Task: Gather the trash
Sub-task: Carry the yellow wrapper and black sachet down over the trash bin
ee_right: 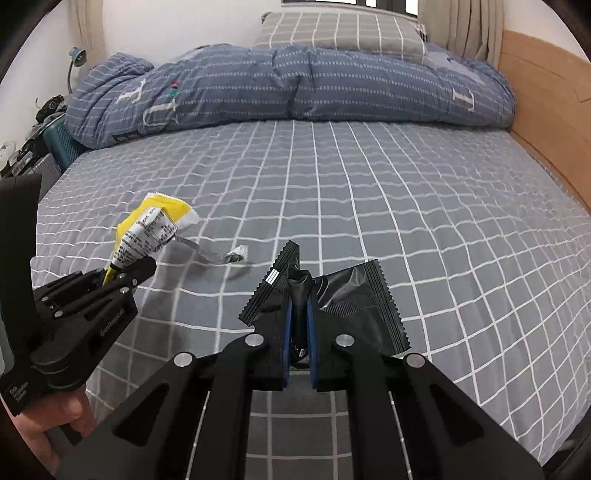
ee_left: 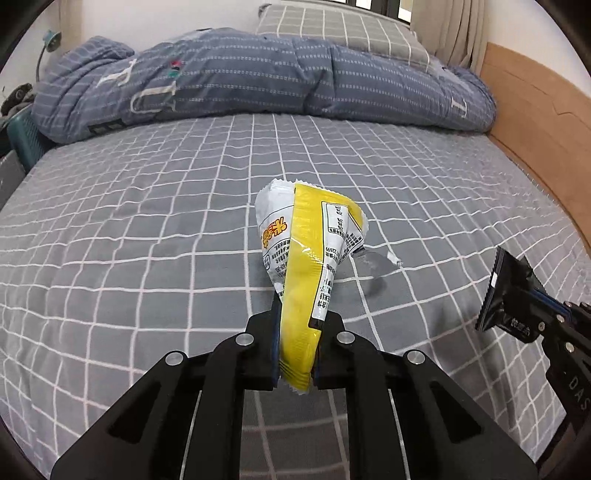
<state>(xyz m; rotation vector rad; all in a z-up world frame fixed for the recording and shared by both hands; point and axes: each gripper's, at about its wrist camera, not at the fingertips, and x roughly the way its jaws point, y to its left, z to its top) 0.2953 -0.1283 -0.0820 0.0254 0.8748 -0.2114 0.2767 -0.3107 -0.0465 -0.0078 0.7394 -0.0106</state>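
My left gripper [ee_left: 301, 319] is shut on the lower end of a yellow and white snack wrapper [ee_left: 310, 240], which stands up above the grey checked bed sheet [ee_left: 147, 229]. A torn silvery strip [ee_left: 373, 258] trails from the wrapper toward the sheet. To the right, my right gripper [ee_left: 528, 295] is shut on a black sachet [ee_left: 495, 291] with serrated edges. In the right wrist view the black sachet [ee_right: 354, 295] is pinched between the blue pads of my right gripper [ee_right: 299, 299]. There my left gripper [ee_right: 129, 271] holds the yellow wrapper [ee_right: 151, 225], its strip [ee_right: 221, 258] dangling right.
A rolled blue quilt [ee_left: 258, 74] lies across the far part of the bed, with a checked pillow [ee_left: 340, 26] behind it. A wooden board [ee_left: 535, 110] runs along the right side. A teal crate [ee_right: 59, 144] and clutter stand left of the bed. A hand [ee_right: 70, 410] grips the left tool.
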